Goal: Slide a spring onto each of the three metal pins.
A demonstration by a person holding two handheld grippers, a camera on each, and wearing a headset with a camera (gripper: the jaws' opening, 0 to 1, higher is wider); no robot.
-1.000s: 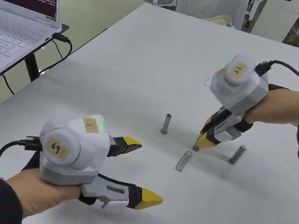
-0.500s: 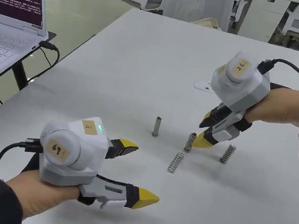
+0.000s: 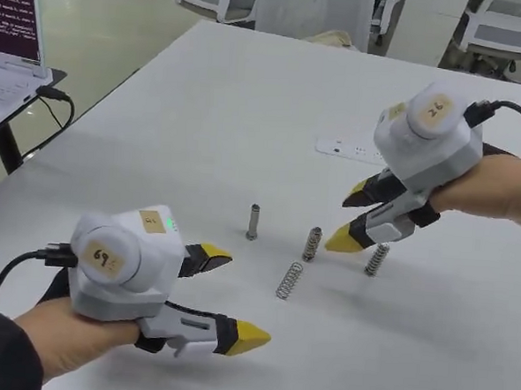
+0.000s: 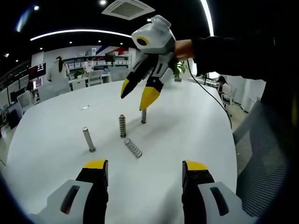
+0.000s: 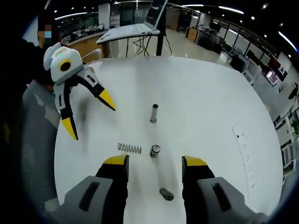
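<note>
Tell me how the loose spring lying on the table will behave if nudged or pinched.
Lying on its side on the smooth table, the loose spring would probably roll or skid if nudged. Its thin open coils suggest it is light and may squash or pop sideways under a hard pinch.

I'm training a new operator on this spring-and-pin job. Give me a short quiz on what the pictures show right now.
1. True or false: the loose spring lies on its side on the white table.
2. Apart from the bare metal pin, how many upright pins carry springs? A) none B) one C) two
3. Fill in: the right hand-held gripper hovers above the sprung pins with its jaws ____ and nothing between them.

Key: 1 true; 2 C; 3 open.
</note>
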